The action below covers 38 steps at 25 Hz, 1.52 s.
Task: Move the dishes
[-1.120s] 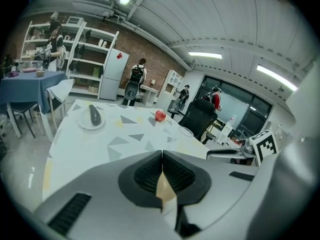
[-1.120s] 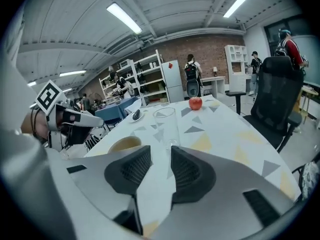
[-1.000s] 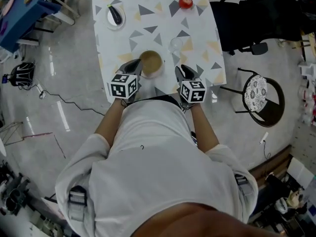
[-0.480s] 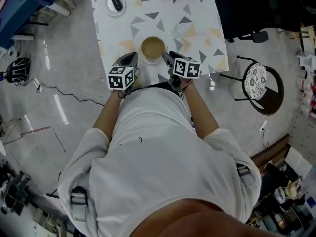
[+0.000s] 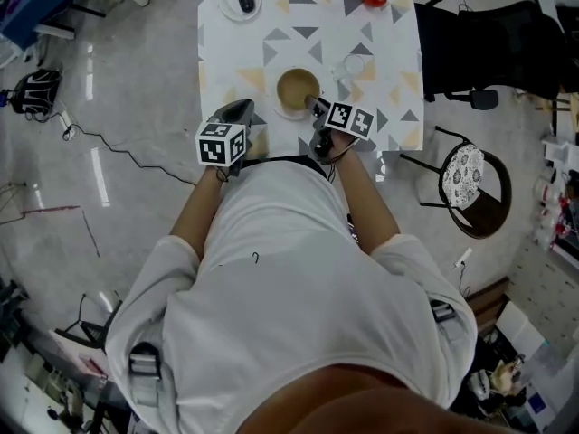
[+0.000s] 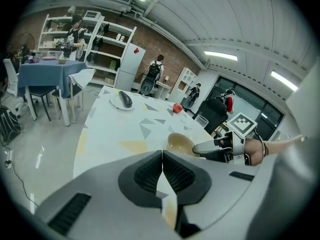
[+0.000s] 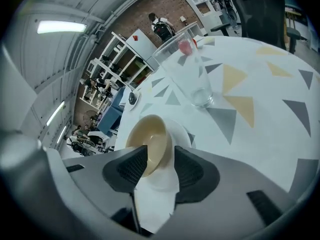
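**Right gripper lining up on the bowl's near rim**

The right gripper point(image 7: 160, 153) is spread, its jaws have just been opening, and the near rim of the tan bowl point(image 7: 150, 134) stands between them: one pad inside, one outside above the white plate point(image 7: 183, 135). Neither pad seems to press yet. The left gripper point(image 6: 162, 159), off to its left, is pressed together on nothing. Best to slide further over the rim before squeezing, pinch the bowl wall alone, and stay clear of the glass point(image 7: 192, 79) just beyond on the counter point(image 7: 260, 99).
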Each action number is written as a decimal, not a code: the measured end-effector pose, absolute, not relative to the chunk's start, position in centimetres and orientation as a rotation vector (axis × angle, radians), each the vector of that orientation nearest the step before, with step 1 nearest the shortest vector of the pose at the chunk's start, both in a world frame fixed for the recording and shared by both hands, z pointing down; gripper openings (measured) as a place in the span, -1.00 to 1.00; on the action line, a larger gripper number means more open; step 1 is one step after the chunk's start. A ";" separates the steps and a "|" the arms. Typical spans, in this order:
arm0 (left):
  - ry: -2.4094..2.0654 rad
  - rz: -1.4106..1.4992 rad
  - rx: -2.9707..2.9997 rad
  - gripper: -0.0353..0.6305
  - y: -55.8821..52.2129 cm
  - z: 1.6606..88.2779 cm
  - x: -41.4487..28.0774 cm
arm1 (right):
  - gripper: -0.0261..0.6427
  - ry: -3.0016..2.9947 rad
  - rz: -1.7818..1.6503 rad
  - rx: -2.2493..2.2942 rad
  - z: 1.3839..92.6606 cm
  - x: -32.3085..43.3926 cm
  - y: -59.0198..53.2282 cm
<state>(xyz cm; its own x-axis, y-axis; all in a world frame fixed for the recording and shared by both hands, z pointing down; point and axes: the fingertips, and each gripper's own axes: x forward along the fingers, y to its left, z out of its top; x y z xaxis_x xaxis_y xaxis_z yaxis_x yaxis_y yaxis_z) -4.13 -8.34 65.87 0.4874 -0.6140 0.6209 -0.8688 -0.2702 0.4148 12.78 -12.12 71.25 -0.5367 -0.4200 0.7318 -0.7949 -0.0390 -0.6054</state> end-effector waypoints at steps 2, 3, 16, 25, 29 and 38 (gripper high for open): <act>-1.231 0.431 1.982 -0.83 -8.1 65.9 -4.6 | -0.43 -1.897 1.611 1.274 71.6 12.4 -12.1; -1.234 0.424 1.976 -0.83 -8.0 65.9 -4.7 | -0.44 -1.890 1.612 1.269 71.8 12.3 -12.0; -1.215 0.416 1.983 -0.83 -8.3 65.5 -5.0 | -0.85 -1.835 1.542 1.320 71.7 12.4 -12.1; -1.216 0.401 2.008 -0.83 -9.4 65.1 -4.6 | -0.86 -1.891 1.509 1.347 69.8 12.7 -12.4; -1.234 0.382 1.995 -0.83 -9.4 65.0 -5.2 | -0.86 -1.910 1.503 1.331 69.3 12.0 -12.9; -1.371 0.309 1.895 -0.83 -8.2 64.9 -9.4 | -0.85 -1.978 1.430 1.183 68.6 7.4 -14.7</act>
